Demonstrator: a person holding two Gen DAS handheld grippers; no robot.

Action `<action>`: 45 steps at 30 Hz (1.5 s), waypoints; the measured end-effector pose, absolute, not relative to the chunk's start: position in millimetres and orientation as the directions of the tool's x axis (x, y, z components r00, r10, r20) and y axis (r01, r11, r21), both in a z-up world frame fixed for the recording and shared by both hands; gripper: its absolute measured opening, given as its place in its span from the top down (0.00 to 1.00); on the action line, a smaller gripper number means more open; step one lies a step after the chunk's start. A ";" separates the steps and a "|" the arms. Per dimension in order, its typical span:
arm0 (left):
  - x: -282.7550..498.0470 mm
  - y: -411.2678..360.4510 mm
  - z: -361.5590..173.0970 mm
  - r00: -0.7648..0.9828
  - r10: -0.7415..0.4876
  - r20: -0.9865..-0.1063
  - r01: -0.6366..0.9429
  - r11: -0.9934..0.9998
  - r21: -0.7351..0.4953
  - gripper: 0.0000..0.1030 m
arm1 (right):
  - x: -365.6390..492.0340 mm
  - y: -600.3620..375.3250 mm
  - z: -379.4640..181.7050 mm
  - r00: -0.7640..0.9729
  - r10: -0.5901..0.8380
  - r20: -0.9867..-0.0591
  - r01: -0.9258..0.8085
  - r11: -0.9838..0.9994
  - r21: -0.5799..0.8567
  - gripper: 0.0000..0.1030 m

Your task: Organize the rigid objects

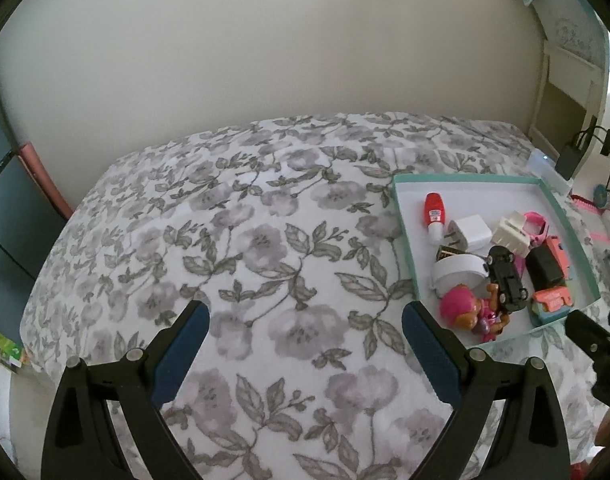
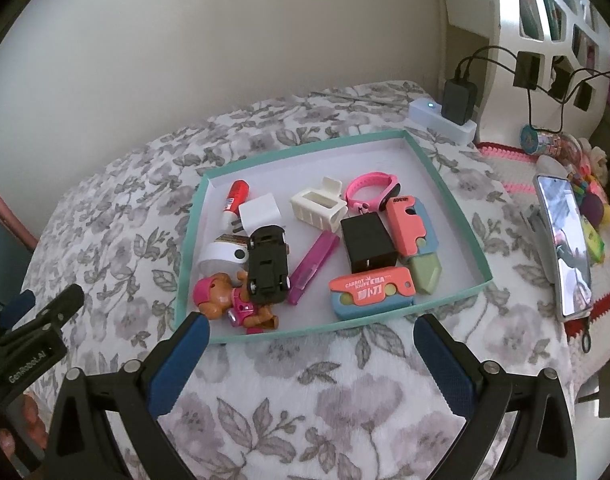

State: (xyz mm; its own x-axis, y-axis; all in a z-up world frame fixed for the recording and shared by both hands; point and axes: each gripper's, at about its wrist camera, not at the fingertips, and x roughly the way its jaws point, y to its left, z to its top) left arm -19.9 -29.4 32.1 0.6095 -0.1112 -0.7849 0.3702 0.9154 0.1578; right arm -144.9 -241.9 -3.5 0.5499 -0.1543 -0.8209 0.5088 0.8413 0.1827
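A shallow teal-rimmed tray [image 2: 297, 172] lies on the flowered bedspread and holds several small rigid items. Among them are a red glue bottle [image 2: 237, 196], a white plug [image 2: 259, 212], a cream hair claw [image 2: 319, 204], a pink wristband [image 2: 371, 190], a black toy car [image 2: 267, 264], a black adapter [image 2: 367, 244], two coral-and-blue toy knives [image 2: 371, 290] and a pink pup figure [image 2: 229, 300]. My right gripper [image 2: 311, 326] is open just before the tray's near wall. My left gripper [image 1: 305, 316] is open over bare bedspread, left of the tray [image 1: 485, 196]. Neither gripper holds anything.
A phone on a stand [image 2: 565, 240] stands right of the tray, with small colourful toys behind it. A white power strip with a black charger [image 2: 445, 116] sits behind the tray by a white shelf unit. The bedspread [image 1: 245, 220] drops off at its left edge.
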 end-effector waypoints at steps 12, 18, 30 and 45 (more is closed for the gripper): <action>-22.7 -25.5 31.8 0.590 -0.100 -0.801 0.371 0.915 0.159 0.06 | -153.0 -235.9 0.6 0.557 -0.168 -0.813 0.510 0.842 0.175 0.00; -22.9 -24.8 32.0 0.583 -0.099 -0.806 0.369 0.917 0.154 0.06 | -153.9 -234.9 2.4 0.557 -0.178 -0.811 0.509 0.845 0.164 0.00; -22.3 -25.0 30.0 0.577 -0.086 -0.812 0.369 0.915 0.165 0.06 | -152.6 -231.5 2.0 0.552 -0.177 -0.814 0.502 0.851 0.155 0.00; -20.1 -23.5 27.8 0.573 -0.074 -0.816 0.361 0.917 0.170 0.06 | -150.8 -228.1 0.0 0.550 -0.172 -0.817 0.497 0.854 0.155 0.00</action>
